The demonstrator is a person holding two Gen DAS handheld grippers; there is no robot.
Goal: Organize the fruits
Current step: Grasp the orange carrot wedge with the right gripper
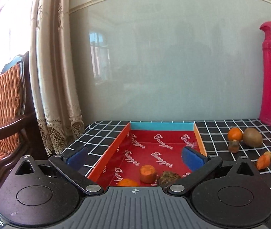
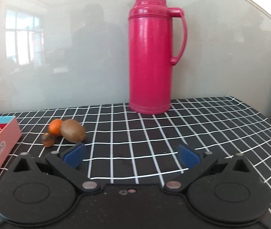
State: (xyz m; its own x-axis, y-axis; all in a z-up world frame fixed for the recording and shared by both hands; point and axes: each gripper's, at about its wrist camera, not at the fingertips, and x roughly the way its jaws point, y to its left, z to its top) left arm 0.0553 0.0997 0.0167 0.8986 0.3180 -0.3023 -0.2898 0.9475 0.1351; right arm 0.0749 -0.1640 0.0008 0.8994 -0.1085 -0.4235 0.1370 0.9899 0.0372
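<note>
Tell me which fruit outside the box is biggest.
The brown kiwi, lying beside the smaller tangerine and the little brownish piece, just ahead of the open right claw.

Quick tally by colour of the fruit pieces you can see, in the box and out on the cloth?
Orange: 4, namely tangerine and piece on the cloth, chunk and tangerine in the box.
Brown: 3, namely kiwi, small fruit, dark rough one in the box.
Yellowish bit: 1.
Total: 8.
</note>
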